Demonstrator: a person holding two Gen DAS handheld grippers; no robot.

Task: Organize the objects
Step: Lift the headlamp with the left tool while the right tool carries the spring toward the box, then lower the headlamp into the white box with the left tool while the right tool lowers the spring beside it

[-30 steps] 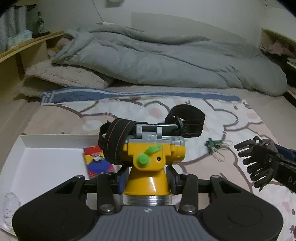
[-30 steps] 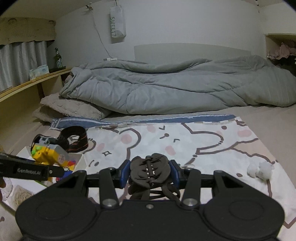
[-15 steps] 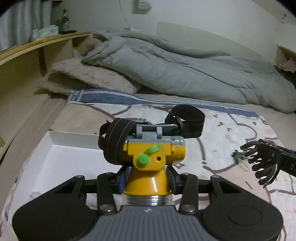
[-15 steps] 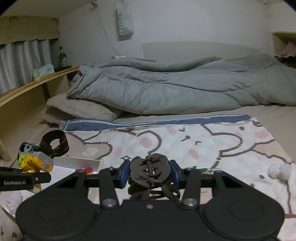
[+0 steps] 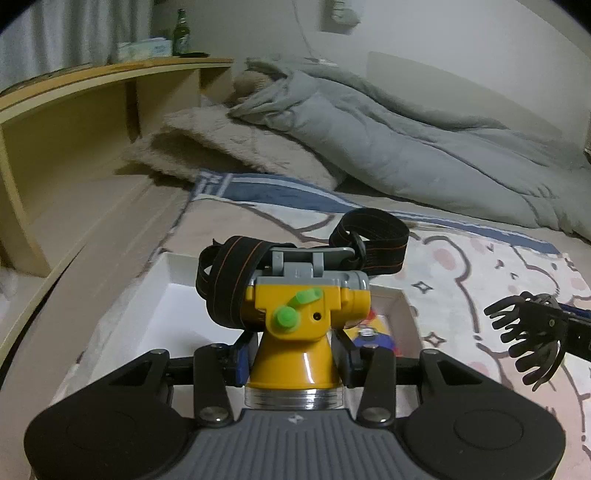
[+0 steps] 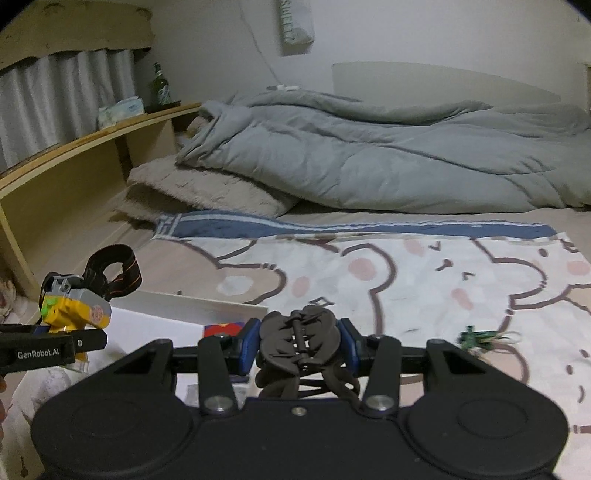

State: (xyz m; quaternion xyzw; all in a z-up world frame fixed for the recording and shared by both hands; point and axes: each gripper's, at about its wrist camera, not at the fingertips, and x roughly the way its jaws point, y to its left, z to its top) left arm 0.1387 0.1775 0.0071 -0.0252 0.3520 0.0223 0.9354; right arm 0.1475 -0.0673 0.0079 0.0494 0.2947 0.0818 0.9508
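My left gripper (image 5: 293, 356) is shut on a yellow headlamp (image 5: 299, 325) with green knobs and a black elastic strap (image 5: 369, 240). It hangs over the white tray (image 5: 162, 295) on the bed. My right gripper (image 6: 298, 341) is shut on a dark brown claw hair clip (image 6: 299, 336), just right of the tray (image 6: 192, 306). The clip (image 5: 528, 336) also shows at the right edge of the left wrist view, and the headlamp (image 6: 74, 310) at the left of the right wrist view. A red, blue and yellow card (image 5: 373, 332) lies in the tray's right end.
A cartoon-bear blanket (image 6: 406, 273) covers the bed. A small green trinket (image 6: 480, 338) lies on it to the right. A grey duvet (image 6: 369, 155) and beige pillow (image 6: 199, 192) lie behind. A wooden shelf (image 5: 74, 122) with a bottle (image 5: 181, 33) runs along the left.
Both grippers have moved left across the bed with their loads. The headlamp now hangs over the tray's middle, and the hair clip has come up to the tray's right edge.
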